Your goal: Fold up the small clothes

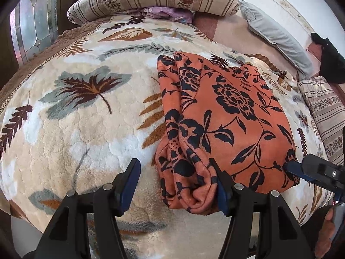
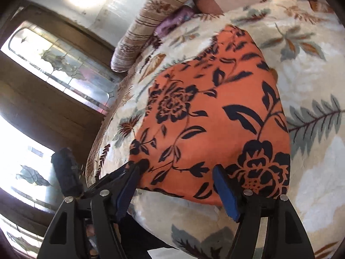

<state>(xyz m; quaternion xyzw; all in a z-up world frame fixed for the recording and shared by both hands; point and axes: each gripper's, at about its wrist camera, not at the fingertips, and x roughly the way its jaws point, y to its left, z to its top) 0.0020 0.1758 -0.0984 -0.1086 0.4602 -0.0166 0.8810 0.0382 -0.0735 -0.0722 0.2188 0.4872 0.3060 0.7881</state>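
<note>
An orange floral garment (image 1: 226, 118), folded, is lying on a leaf-print blanket (image 1: 75, 129) ahead of both wide-open grippers, left gripper (image 1: 174, 185) and right gripper (image 2: 174, 185). Its bunched near-left edge (loosely rolled) is at risk of being dragged undone.

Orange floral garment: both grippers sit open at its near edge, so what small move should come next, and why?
Probably close both on that near edge. The orange floral garment lies folded on the leaf-print blanket; the left gripper straddles its bunched corner and the right gripper its flat hem, neither gripping.
</note>
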